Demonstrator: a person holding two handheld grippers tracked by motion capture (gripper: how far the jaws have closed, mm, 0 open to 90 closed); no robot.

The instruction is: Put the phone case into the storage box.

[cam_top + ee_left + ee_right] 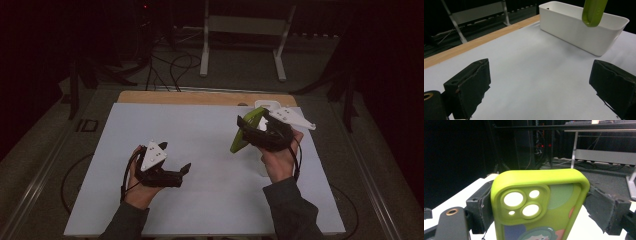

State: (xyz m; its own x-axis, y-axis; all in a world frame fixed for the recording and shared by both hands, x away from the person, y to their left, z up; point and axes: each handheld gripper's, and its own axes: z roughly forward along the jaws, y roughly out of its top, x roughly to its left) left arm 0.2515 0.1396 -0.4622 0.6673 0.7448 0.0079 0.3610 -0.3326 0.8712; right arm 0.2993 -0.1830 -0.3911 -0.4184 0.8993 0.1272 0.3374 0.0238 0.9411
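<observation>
Green and close to the lens, a phone case (537, 207) stands upright across the middle of the right gripper view, its camera cut-outs at upper centre and a cartoon figure printed low on its back; the right hand-held gripper (537, 202) is clenched on it, one black pad pressing each long side. From the high view the same case (246, 131) sits right of centre, tilted, raised above the desk (200, 150) in the right hand-held gripper (265, 131), with a white bin (264, 104) just behind it at the top edge of the white sheet. In the left gripper view the bin (579, 32) lies at upper right on the white surface, and the lower end of the case (593, 12) hangs in front of it at the top edge of the frame. Lower left of centre in the high view, the left hand-held gripper (182, 172) is released, its jaws spread wide apart with only bare desk between them.
</observation>
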